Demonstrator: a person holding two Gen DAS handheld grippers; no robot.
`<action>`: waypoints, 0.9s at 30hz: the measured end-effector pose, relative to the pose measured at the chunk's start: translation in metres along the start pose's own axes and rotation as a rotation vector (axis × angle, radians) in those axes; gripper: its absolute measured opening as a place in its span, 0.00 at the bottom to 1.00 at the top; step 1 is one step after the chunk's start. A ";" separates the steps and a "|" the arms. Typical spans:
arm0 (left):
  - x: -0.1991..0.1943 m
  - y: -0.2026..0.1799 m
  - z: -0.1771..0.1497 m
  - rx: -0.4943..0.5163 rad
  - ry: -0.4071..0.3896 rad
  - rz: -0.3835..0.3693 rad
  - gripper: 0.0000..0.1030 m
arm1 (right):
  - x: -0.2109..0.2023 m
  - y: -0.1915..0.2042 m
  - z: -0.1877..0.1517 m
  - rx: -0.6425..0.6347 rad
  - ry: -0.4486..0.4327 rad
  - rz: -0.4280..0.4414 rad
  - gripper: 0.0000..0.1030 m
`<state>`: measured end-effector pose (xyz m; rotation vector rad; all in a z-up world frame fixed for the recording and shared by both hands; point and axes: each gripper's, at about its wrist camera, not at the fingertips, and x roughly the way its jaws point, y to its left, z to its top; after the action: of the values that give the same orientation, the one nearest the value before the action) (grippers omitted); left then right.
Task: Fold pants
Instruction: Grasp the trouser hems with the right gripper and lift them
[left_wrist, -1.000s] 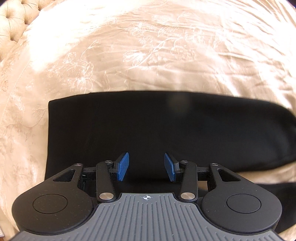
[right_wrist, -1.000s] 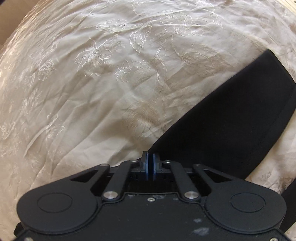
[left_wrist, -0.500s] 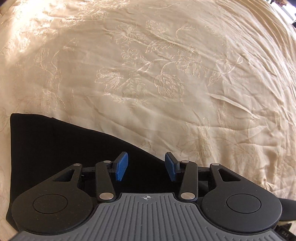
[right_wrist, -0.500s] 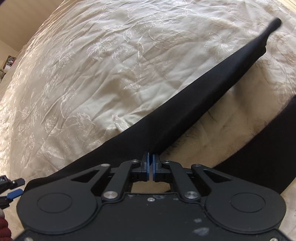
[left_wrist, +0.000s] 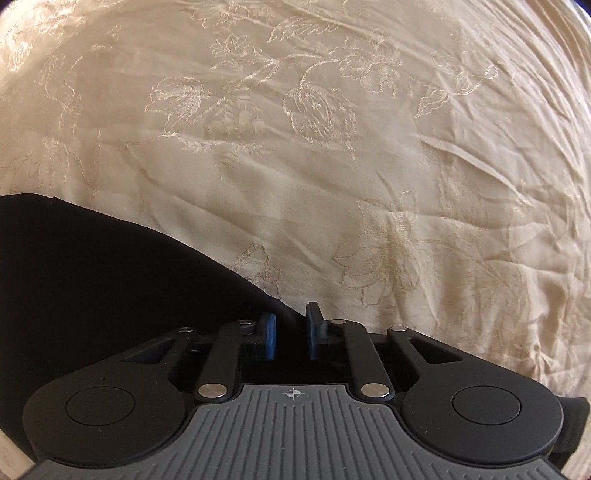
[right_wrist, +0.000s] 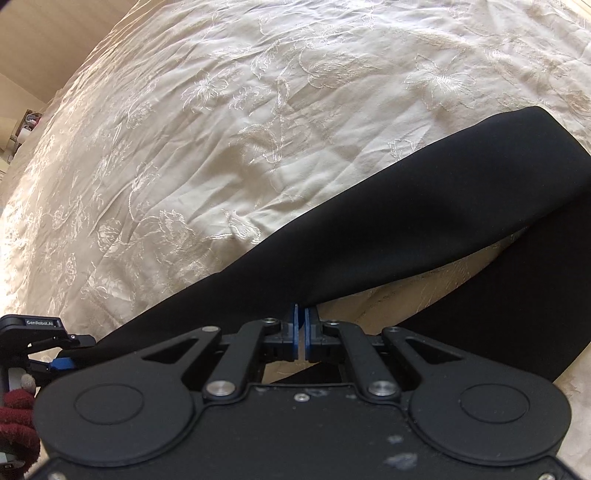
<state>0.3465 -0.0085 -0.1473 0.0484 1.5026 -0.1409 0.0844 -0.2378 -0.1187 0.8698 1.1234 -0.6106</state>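
While its blue pads close in, the left gripper (left_wrist: 290, 334) has the black fabric pants' (left_wrist: 110, 295) edge between them, grip not yet firm. Right gripper (right_wrist: 300, 334) is pinched tight on the pants (right_wrist: 406, 229), lifting a leg that runs to 2 o'clock over the cream embroidered floral bedspread (right_wrist: 221, 129). A dark red knit sleeve (right_wrist: 16, 424) shows at 8 o'clock.

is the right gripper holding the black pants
Yes, the right gripper is shut on an edge of the black pants, and the leg stretches away from its pads across the cream bedspread.
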 end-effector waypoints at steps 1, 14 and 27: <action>-0.009 0.000 -0.006 0.014 -0.023 0.008 0.15 | -0.002 0.000 0.000 -0.003 -0.005 0.004 0.03; -0.079 0.028 -0.167 0.080 -0.175 0.039 0.14 | -0.063 -0.030 -0.044 -0.152 -0.044 0.024 0.04; -0.011 0.031 -0.203 0.072 -0.075 0.120 0.13 | -0.058 -0.077 -0.090 -0.179 -0.025 -0.030 0.22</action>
<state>0.1488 0.0468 -0.1518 0.1889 1.4151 -0.0994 -0.0419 -0.2042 -0.1016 0.6914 1.1515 -0.5355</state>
